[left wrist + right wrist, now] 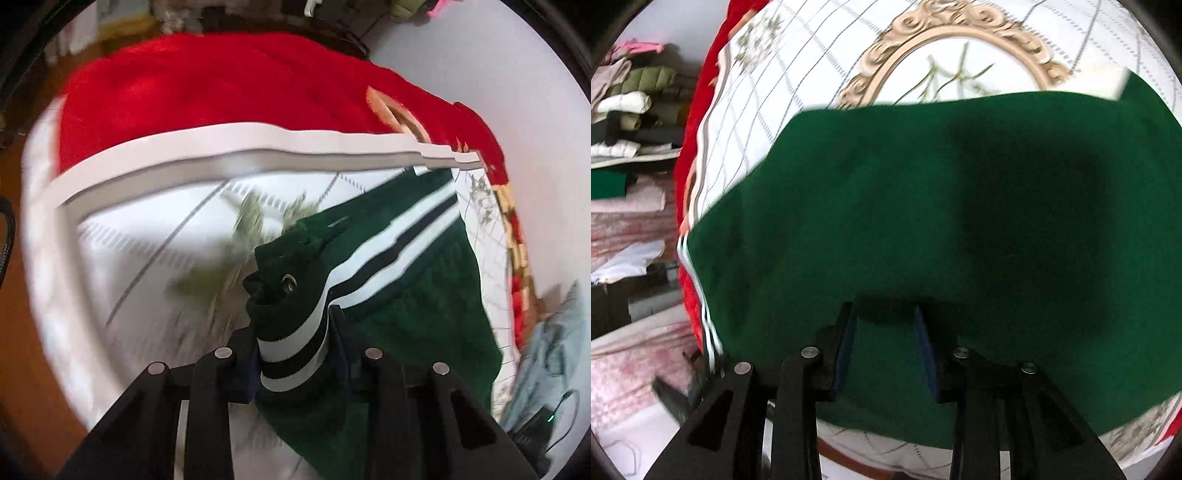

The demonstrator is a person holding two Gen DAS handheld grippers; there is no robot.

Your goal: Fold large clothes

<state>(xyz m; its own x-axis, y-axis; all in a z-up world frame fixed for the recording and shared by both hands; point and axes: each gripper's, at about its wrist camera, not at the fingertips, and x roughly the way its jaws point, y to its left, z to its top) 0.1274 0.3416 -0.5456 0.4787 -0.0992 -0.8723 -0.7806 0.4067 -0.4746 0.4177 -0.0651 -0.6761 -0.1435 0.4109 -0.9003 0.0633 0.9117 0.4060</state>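
- The left gripper (295,354) is closed on the striped band (295,354) of the green garment (417,295); the band, with white and dark stripes, is bunched between the two fingers and rises out of them.
- Just above the fingers, a metal eyelet (288,284) shows on the dark folded edge of the garment.
- The right gripper (886,325) has its fingers set apart, and a fold of the green garment (923,206) sits between the blue pads (846,354); I cannot tell whether the pads press on it.
- In the right wrist view, the garment spreads wide and flat over the bedcover (798,74), and a dark shadow falls on the cloth right of the middle.
- At the left edge of the garment in this view, a striped edge (701,295) hangs down at the side of the bed.
- The bedcover is white with a thin grid of lines, green plant prints and a beige ornate oval frame (945,37).
- Beyond the bedcover, in the left wrist view, there is a red blanket (207,92) with a white border.
- Far to the left in the right wrist view, folded clothes are piled in a stack (628,110).
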